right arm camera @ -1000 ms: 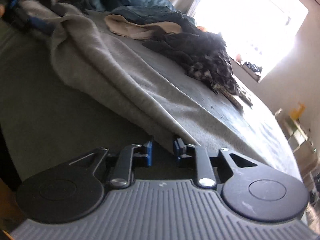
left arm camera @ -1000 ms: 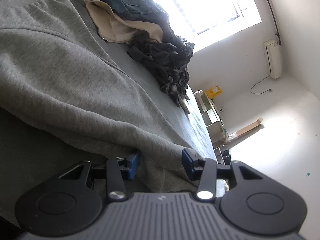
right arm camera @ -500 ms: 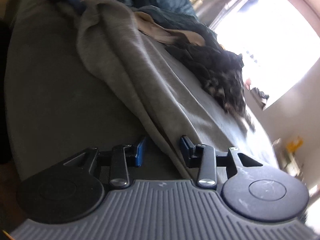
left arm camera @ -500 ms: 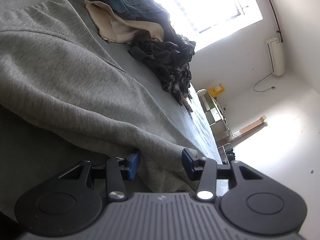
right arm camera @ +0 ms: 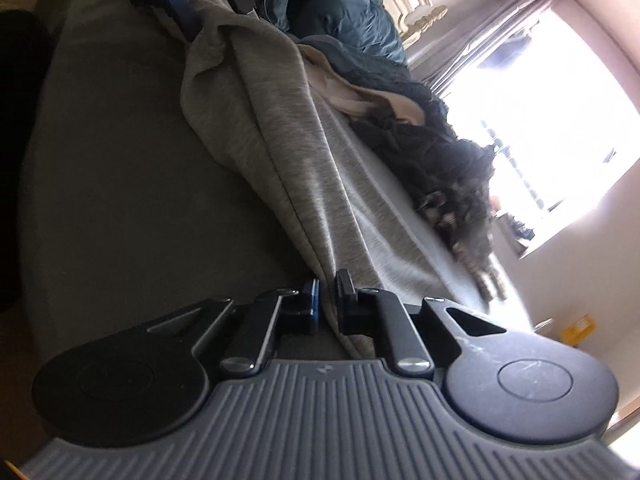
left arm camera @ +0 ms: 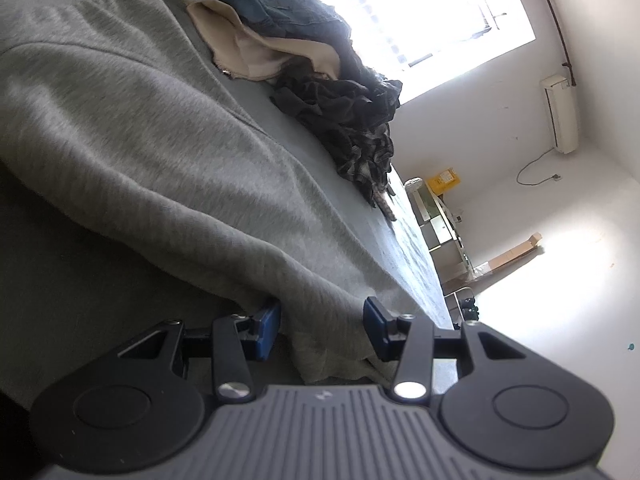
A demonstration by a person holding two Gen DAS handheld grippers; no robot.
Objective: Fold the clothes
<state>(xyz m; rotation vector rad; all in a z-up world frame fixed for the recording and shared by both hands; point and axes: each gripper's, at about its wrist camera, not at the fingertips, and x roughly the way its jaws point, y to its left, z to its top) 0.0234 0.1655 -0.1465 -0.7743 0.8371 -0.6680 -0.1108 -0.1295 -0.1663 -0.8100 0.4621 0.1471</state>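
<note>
Grey fleece sweatpants (left arm camera: pixel 168 152) spread along grey bed (left arm camera: pixel 80 292). Right gripper (right arm camera: pixel 327 300) pinched tight on hem edge. Left gripper (left arm camera: pixel 322 330) half open, bunched hem between pads, contact unclear. Dark clothes heap (left arm camera: pixel 344 120) beyond.

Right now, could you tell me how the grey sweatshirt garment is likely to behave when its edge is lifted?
The grey garment will probably hang floppy: it already drapes in soft folds. Its thick fleece-like knit suggests some weight and sag. The right gripper, shut on its thin edge, probably won't slip.
</note>
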